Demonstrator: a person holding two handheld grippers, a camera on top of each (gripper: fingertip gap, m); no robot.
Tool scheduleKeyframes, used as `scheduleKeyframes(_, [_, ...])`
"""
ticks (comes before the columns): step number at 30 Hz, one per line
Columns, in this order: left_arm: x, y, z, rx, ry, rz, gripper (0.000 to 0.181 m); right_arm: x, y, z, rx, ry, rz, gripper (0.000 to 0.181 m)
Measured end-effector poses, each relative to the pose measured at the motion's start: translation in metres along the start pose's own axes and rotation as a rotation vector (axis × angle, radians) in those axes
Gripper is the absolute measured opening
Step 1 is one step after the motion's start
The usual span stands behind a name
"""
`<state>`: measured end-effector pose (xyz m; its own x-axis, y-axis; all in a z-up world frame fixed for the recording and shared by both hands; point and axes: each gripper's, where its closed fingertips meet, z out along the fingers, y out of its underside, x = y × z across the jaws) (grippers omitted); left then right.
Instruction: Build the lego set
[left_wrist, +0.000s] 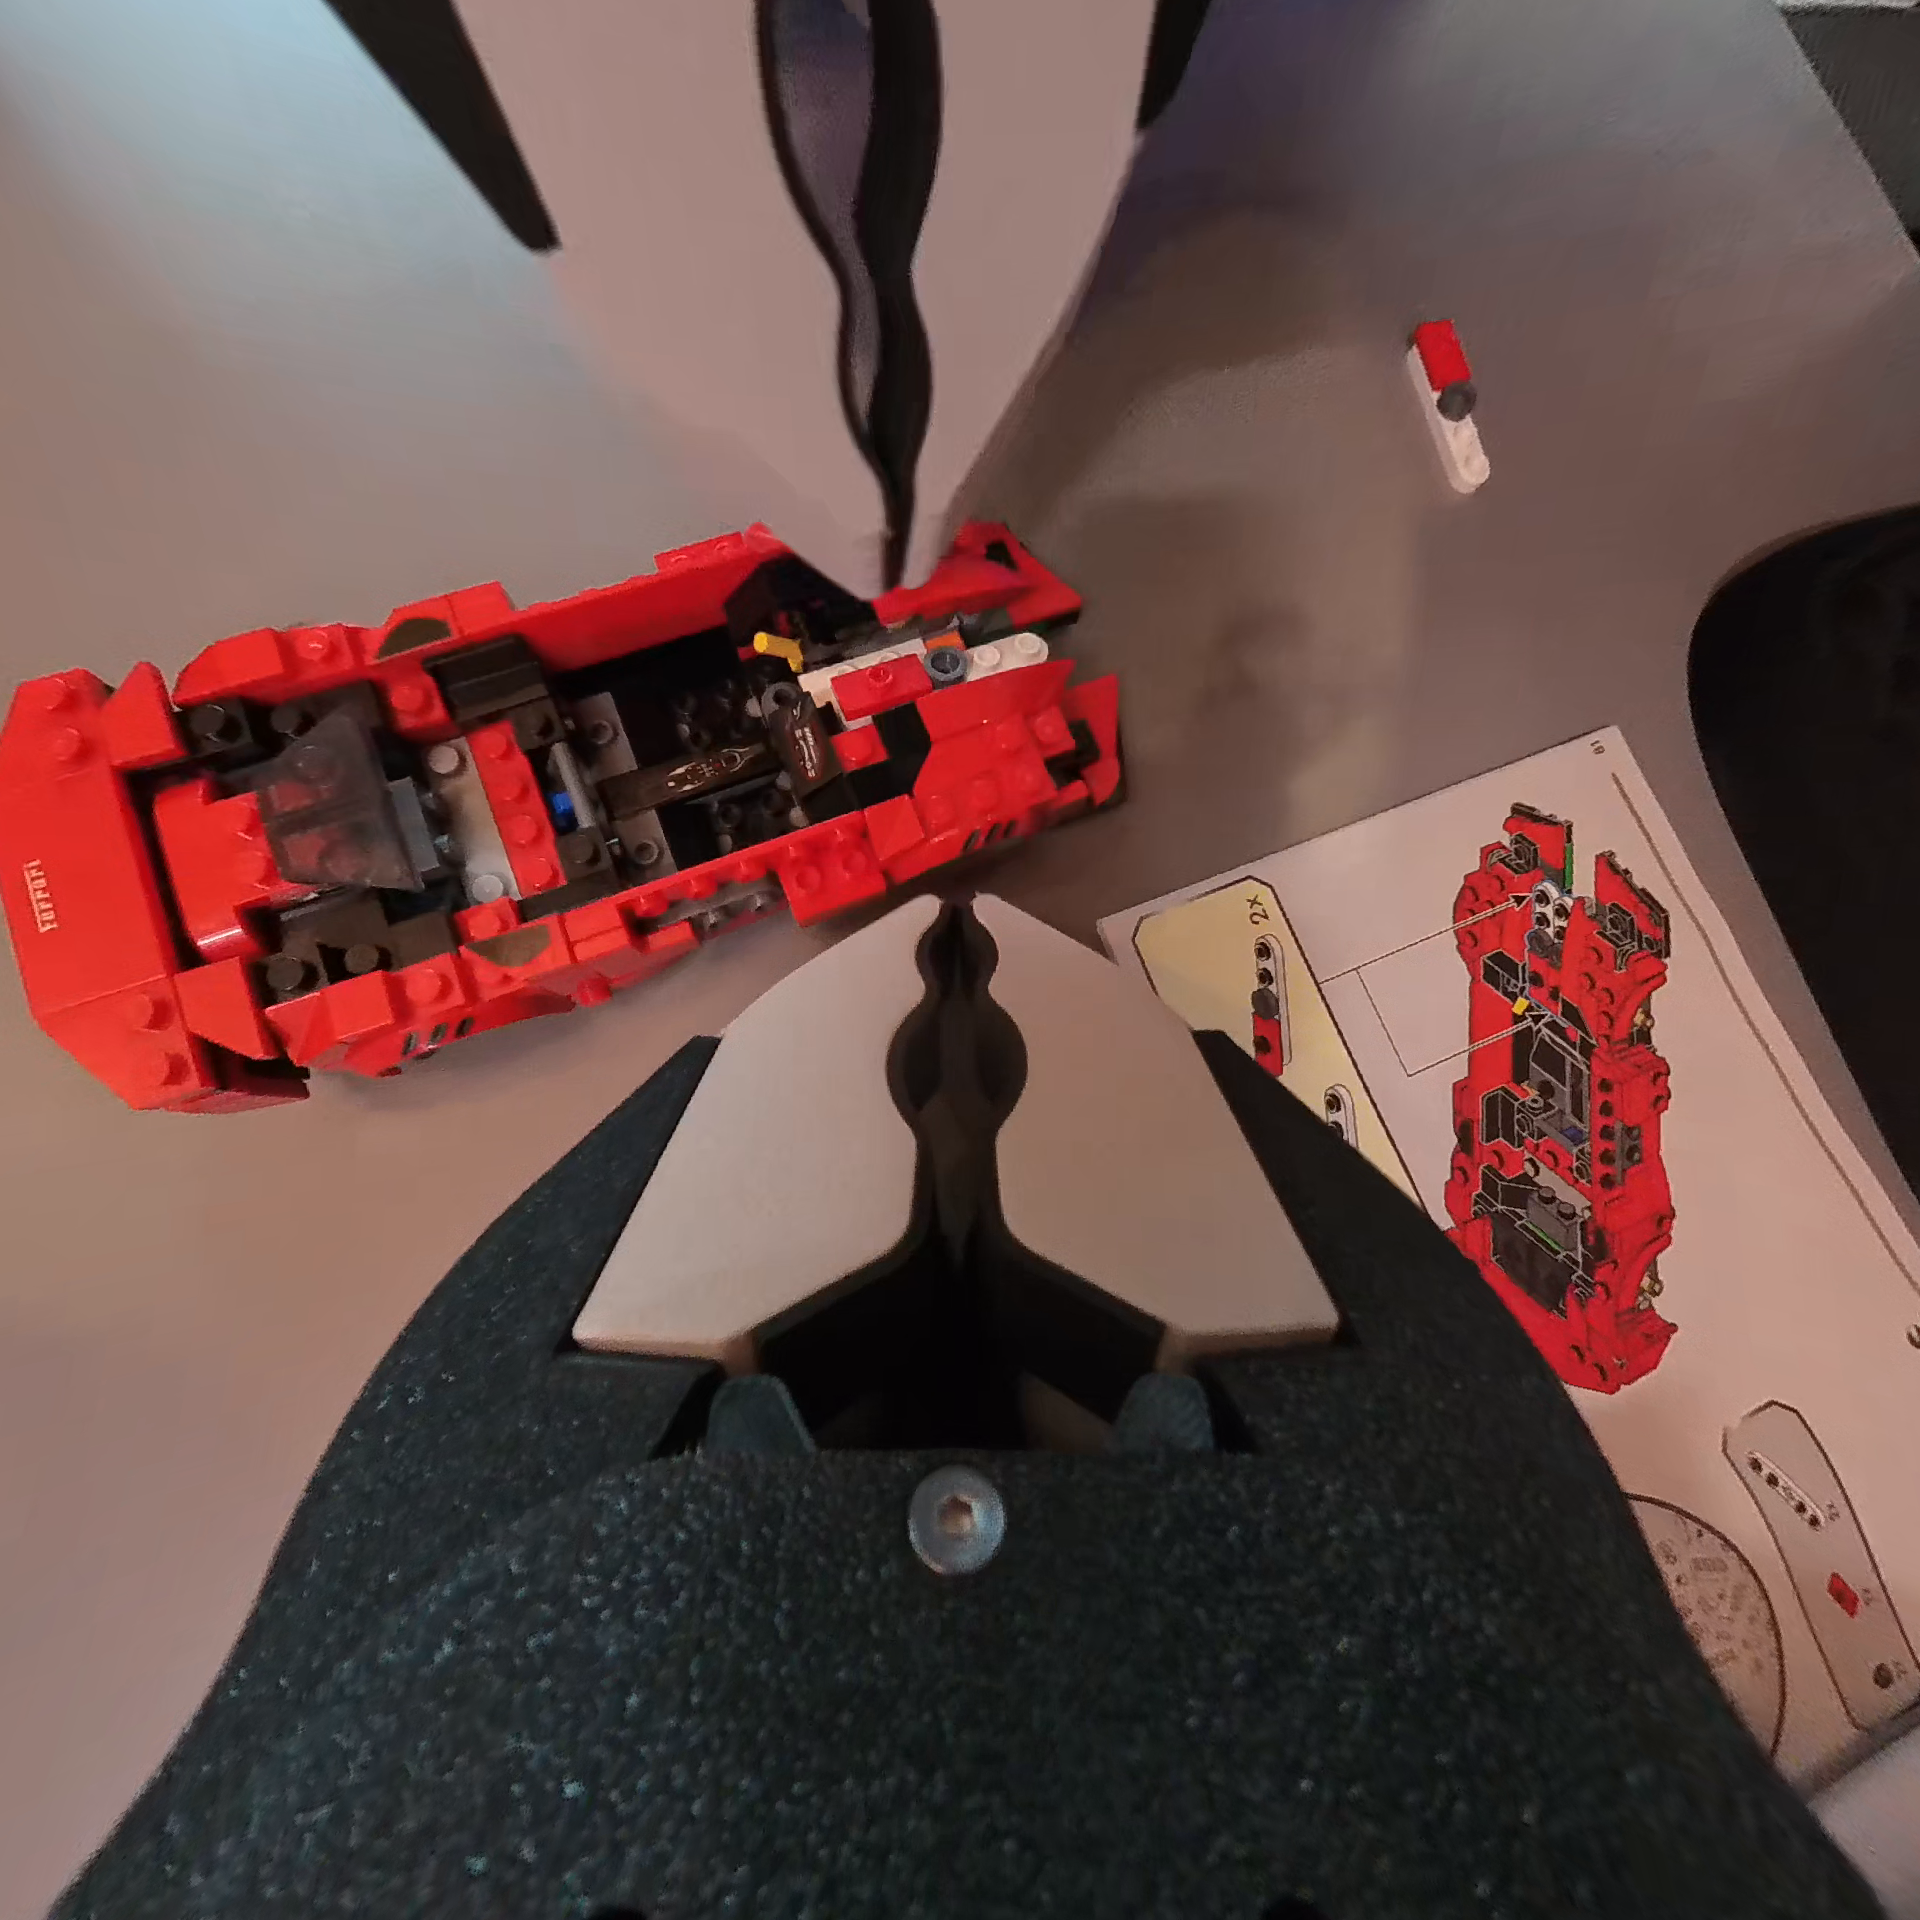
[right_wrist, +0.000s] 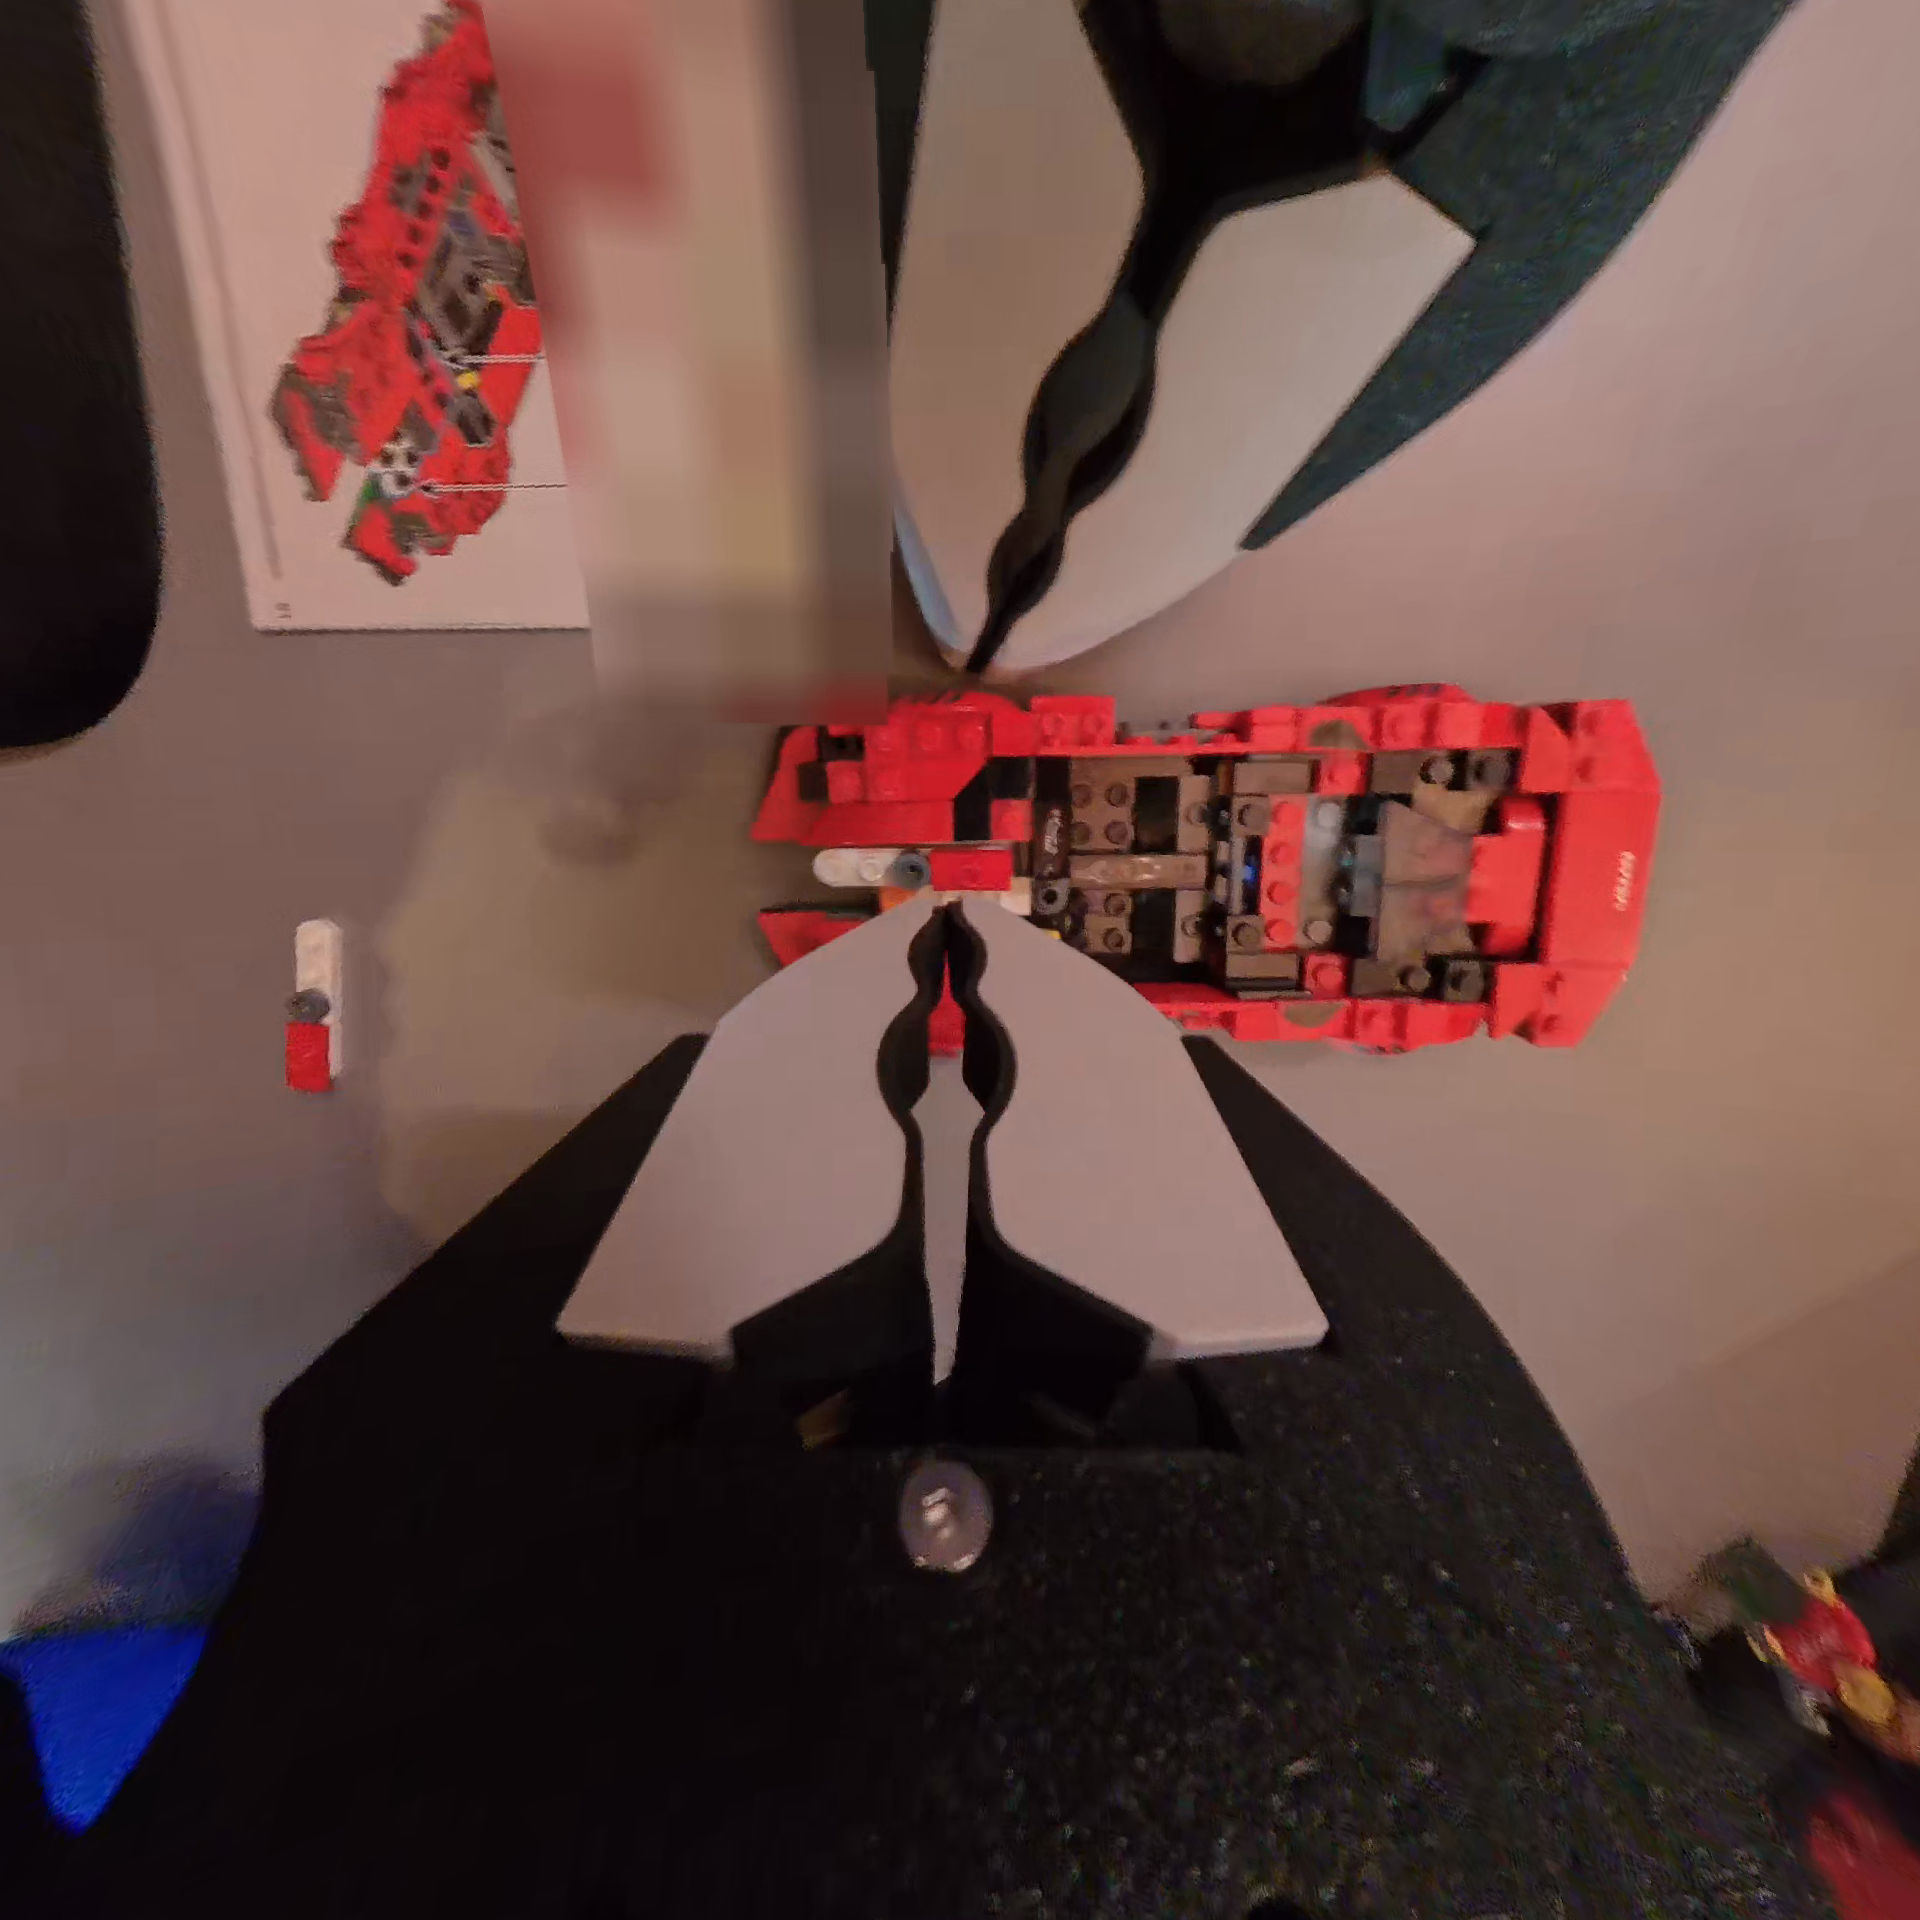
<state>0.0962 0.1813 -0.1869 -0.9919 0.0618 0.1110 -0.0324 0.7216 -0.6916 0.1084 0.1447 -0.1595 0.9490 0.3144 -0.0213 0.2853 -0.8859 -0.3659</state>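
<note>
While both grippers stood closed at the front end of the red car (left_wrist: 561, 821), I held nothing in either of them. My left gripper (left_wrist: 951, 914) had its tips pressed together with no gap, right at one side of the car's nose; my right gripper (right_wrist: 948, 914) was closed down to a thin slit, its tips at the opposite side, and I could not tell for certain whether they touched the bricks. The car sat flat on the grey worktop (left_wrist: 260, 416), roof off, its dark interior open to view. A white strip with a red brick (left_wrist: 920, 675) already lay across the nose. Its twin, a second white strip with a red brick (left_wrist: 1447, 405), lay loose on the worktop well away from the car, and the instruction sheet (left_wrist: 1558, 1091) lay near the nose.

I judged the twin strip was the next piece to fit. The risk I saw was in squeezing the nose from both sides: uneven pressure could skid the car or pop the fenders loose. Reaching for the small strip with closed tips could also flick it off the worktop, and pinching it askew would make seating it hard.
</note>
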Motion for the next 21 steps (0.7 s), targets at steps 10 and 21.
scheduleKeyframes(10, [-0.001,-0.001,0.004,0.016,-0.013,0.001,0.0,0.003,0.001,0.012,0.058,-0.012,-0.089,0.0])
scheduleKeyframes(21, [-0.003,-0.001,0.005,0.024,-0.02,0.005,0.0,0.004,-0.005,0.017,0.069,-0.01,-0.081,0.0])
